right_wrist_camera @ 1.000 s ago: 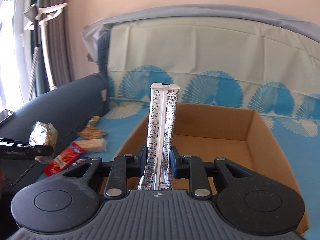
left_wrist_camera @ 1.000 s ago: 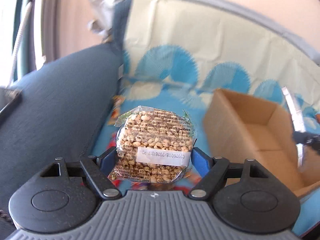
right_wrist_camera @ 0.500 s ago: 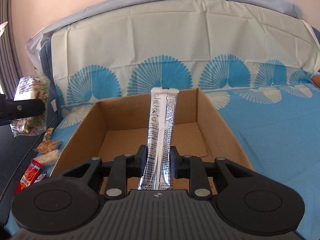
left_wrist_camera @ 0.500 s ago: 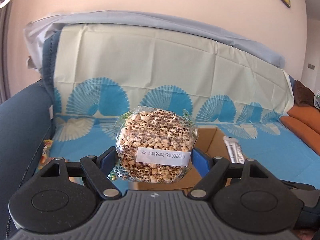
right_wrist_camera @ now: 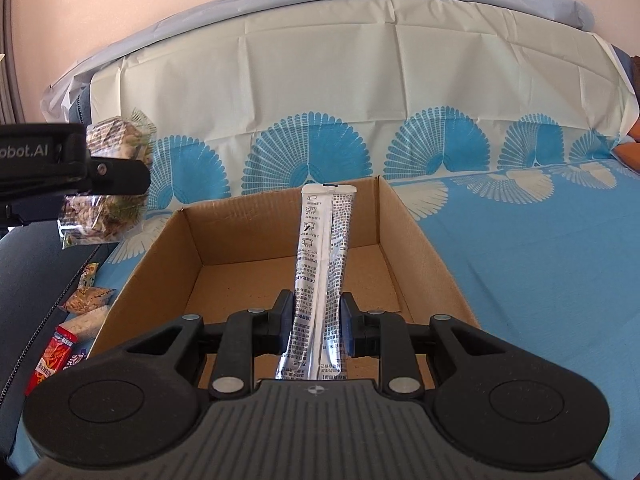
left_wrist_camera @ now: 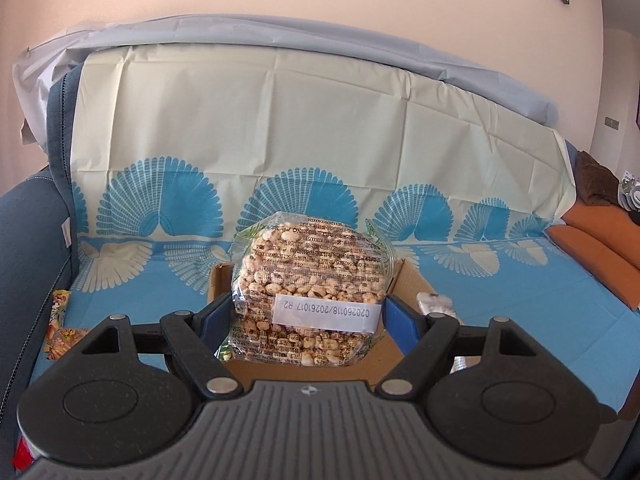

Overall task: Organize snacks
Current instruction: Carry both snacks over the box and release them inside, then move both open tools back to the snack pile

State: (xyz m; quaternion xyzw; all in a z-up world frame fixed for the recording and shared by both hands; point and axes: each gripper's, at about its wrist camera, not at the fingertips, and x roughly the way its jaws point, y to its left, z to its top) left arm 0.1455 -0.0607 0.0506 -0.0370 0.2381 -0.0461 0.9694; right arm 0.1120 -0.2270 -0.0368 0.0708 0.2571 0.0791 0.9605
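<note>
Left wrist view: left hand-held gripper (left_wrist_camera: 307,316) clamped on a clear bag of puffed snack (left_wrist_camera: 310,288), held in the air above the cardboard box's (left_wrist_camera: 408,280) near edge. Right wrist view: right hand-held gripper (right_wrist_camera: 318,330) clenched on a silver stick pack (right_wrist_camera: 322,276), upright over the open box on the blue sofa cover (right_wrist_camera: 540,280); loose snack packets (right_wrist_camera: 86,300) lie at 9 o'clock of the box.

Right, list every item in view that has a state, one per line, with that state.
left gripper: shut on the puffed grain pack
puffed grain pack: held in the air, sealed
right gripper: shut on the silver stick pack
silver stick pack: held upright, sealed
cardboard box: open-topped, nothing visible inside
loose snacks: lying left of the box
</note>
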